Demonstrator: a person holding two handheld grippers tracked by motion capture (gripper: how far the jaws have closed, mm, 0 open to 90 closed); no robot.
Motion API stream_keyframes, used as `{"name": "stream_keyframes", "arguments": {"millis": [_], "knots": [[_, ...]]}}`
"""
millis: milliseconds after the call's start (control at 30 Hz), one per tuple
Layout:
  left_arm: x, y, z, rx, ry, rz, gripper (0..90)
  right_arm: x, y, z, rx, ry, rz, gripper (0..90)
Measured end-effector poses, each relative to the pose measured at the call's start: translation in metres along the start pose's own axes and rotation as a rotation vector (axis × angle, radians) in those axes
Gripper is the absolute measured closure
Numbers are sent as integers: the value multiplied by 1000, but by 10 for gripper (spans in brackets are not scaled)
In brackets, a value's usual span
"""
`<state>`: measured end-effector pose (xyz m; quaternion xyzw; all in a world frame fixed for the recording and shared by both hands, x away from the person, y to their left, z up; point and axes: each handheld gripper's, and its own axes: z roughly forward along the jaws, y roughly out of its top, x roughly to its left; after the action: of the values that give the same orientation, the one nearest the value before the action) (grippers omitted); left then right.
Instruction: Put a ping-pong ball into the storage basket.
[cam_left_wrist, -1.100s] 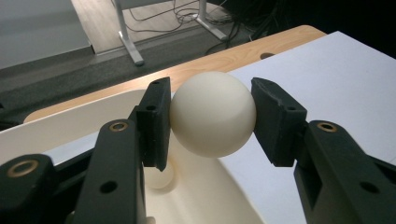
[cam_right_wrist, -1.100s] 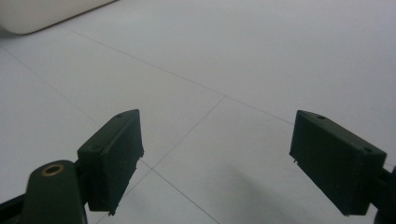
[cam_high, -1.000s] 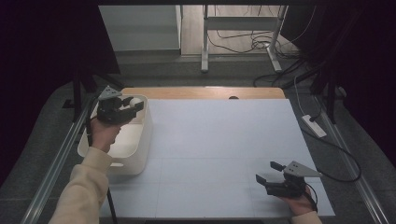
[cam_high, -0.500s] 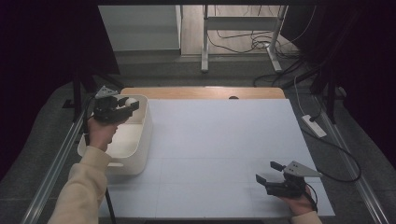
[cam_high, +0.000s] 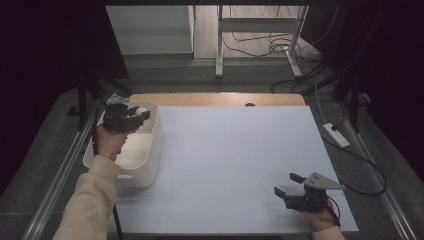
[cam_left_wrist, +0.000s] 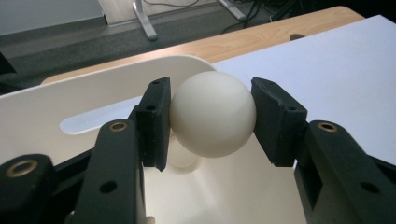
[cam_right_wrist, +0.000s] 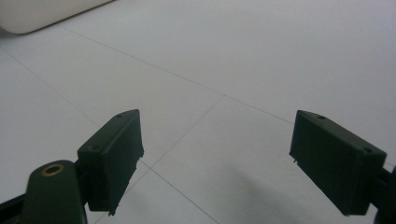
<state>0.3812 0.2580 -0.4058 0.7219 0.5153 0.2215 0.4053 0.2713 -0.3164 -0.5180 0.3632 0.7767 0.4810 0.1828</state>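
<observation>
Left gripper view shows the left hand-held gripper (cam_left_wrist: 210, 122) clamped on a cream ball (cam_left_wrist: 213, 113), one black pad pressed to each side of it, with the ball held above the inside of a white bin (cam_left_wrist: 93, 100) whose curved far rim and slotted handle lie just behind it. From the high view, that bin (cam_high: 152, 150) sits at the left edge of the white tabletop (cam_high: 235, 150), and the left hand-held gripper (cam_high: 134, 116) hangs over its far end with the ball (cam_high: 141, 110) at its tip. The right hand-held gripper (cam_high: 286, 189) rests near the right front corner of the tabletop, well apart from the bin; in the right gripper view its jaws stand wide apart over bare white surface, holding nothing. The step in hand looks like carrying the ball at the bin, either lifting it out or bringing it in for a drop; which of the two I cannot tell from these pictures. If it is coming out, the next move calls for keeping the squeeze steady and clearing the rim toward the open tabletop on the right; if going in, for lowering a little and parting the jaws so the ball does not bounce out.
</observation>
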Motion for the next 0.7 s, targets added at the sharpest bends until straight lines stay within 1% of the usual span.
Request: {"name": "stream_keyframes", "arguments": {"millis": [300,400,600,700], "knots": [[1,-1,5,37,5,-1,506,0,0,0,4,-2,-1,170],[1,-1,8,62,-4,-1,505,0,0,0,4,-1,-2,170],[2,-4,14,118,-5,0,505,0,0,1,2,1,-3,170],[2,-5,16,133,-4,5,504,0,0,0,3,1,-3,169]]}}
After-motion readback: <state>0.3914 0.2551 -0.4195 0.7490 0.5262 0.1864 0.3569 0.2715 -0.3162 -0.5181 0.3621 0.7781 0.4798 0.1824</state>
